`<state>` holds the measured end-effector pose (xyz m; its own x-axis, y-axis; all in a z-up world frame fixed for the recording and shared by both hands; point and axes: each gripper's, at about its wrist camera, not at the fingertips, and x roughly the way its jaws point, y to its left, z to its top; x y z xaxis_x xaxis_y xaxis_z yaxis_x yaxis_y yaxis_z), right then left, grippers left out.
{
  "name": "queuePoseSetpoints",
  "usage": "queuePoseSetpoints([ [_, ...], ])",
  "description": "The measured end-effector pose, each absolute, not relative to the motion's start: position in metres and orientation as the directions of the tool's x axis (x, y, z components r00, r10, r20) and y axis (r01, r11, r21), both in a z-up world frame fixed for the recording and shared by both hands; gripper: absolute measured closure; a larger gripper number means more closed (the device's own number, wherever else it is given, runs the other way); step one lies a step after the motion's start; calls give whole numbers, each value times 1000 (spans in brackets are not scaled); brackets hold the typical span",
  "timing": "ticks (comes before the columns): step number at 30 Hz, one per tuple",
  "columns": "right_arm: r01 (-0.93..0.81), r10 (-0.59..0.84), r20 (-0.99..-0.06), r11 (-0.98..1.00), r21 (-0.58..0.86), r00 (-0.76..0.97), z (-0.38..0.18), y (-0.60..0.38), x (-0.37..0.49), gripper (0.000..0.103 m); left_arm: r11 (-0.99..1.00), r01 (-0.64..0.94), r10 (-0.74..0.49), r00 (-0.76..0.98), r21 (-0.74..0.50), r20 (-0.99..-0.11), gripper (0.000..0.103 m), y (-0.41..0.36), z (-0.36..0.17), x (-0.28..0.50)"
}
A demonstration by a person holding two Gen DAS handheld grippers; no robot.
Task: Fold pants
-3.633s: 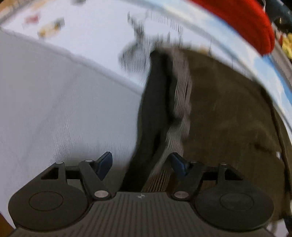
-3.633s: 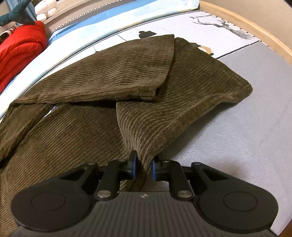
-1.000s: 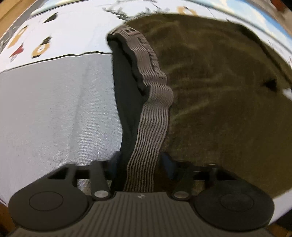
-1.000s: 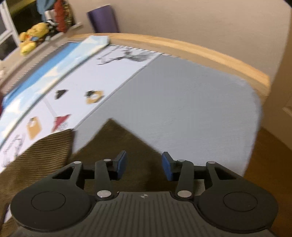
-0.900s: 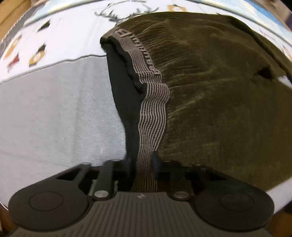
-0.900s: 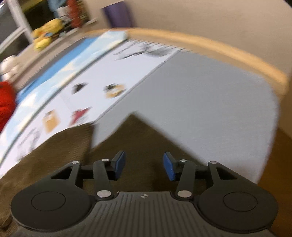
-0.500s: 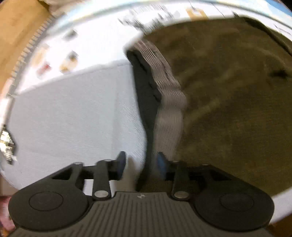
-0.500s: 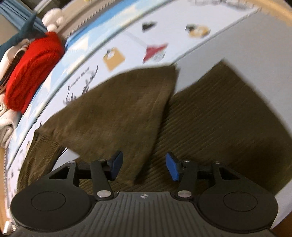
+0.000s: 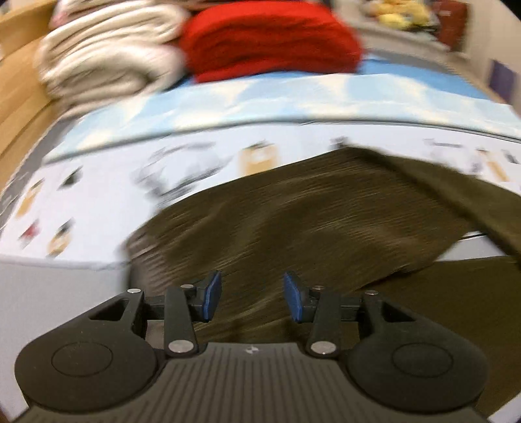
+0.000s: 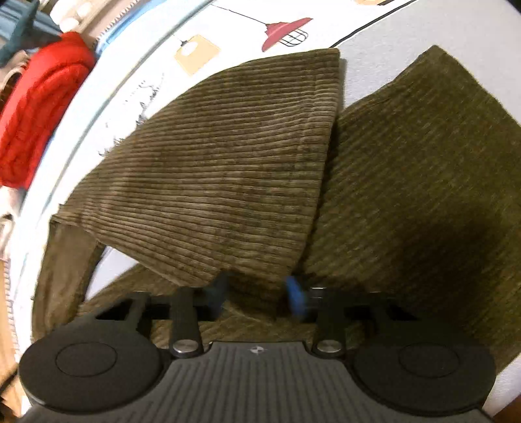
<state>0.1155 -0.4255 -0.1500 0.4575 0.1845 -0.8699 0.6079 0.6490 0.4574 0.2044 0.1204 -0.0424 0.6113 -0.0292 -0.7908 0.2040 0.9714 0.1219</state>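
While the left gripper [image 9: 249, 301] and the right gripper [image 10: 257, 294] both hang with fingers apart and empty above the pants [image 10: 228, 156], which lie spread on the bed [image 10: 472, 29], the thick ribbed cloth looks soft and limp (likely not slippery), best pinched at a hem or folded edge.

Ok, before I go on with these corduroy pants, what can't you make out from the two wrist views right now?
- Waistband of the pants: left wrist view is motion-blurred, so it is not discernible.
- Where the folded-over leg ends: its near edge drops behind the right gripper.
- Right gripper's fingers: smeared, contact with cloth unclear.
- Prints on the bedsheet: blurred in the left view.
- Left gripper: open, height above cloth unclear.
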Motion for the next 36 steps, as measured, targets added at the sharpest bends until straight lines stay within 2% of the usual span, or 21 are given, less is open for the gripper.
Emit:
queuePoseSetpoints([
  [1, 618, 188, -864, 630, 470, 466, -150, -429, 114, 92, 963, 246, -68, 612, 109, -788, 56, 101, -44, 206],
  [3, 625, 178, -846, 600, 498, 503, -145, -434, 112, 94, 940, 331, -139, 602, 87, -786, 60, 64, -50, 208],
  [8, 591, 131, -747, 529, 609, 652, -113, -452, 102, 95, 855, 515, -290, 564, 55, -773, 62, -26, -69, 208],
  [10, 559, 107, -687, 497, 663, 719, -99, -460, 97, 95, 815, 577, -331, 532, 48, -779, 58, -59, -83, 207],
  [12, 517, 75, -635, 511, 687, 769, -84, -462, 98, 95, 775, 628, -338, 511, 74, -790, 45, -90, -99, 207],
  [15, 467, 41, -587, 563, 682, 809, -67, -461, 102, 95, 738, 658, -295, 514, 150, -805, 43, -121, -130, 215],
  [18, 440, 33, -556, 572, 692, 830, -59, -463, 109, 96, 738, 657, -265, 490, 152, -831, 44, -134, -156, 228],
  [19, 435, 30, -547, 570, 697, 837, -57, -465, 111, 96, 739, 655, -254, 485, 156, -837, 46, -134, -162, 233],
  [20, 425, 28, -531, 565, 707, 847, -53, -468, 111, 96, 740, 652, -238, 481, 163, -844, 61, -134, -167, 239],
  [23, 407, -15, -485, 569, 715, 874, -32, -475, 118, 96, 734, 662, -243, 467, 154, -850, 93, -128, -165, 251],
  [25, 381, -36, -445, 580, 720, 895, -12, -481, 129, 97, 717, 678, -259, 475, 162, -841, 95, -123, -151, 249],
  [29, 384, -105, -408, 605, 698, 907, 23, -503, 178, 97, 636, 761, -369, 449, 132, -814, 96, -107, -119, 246],
  [34, 504, -226, -469, 586, 635, 854, 35, -529, 255, 94, 441, 896, -488, 281, 45, -826, 95, -75, -105, 229],
  [35, 539, -255, -494, 586, 605, 832, 29, -532, 266, 92, 429, 903, -484, 247, 18, -840, 93, -71, -109, 228],
  [36, 581, -293, -520, 582, 569, 802, 21, -533, 272, 92, 422, 907, -476, 216, -5, -853, 87, -69, -111, 227],
])
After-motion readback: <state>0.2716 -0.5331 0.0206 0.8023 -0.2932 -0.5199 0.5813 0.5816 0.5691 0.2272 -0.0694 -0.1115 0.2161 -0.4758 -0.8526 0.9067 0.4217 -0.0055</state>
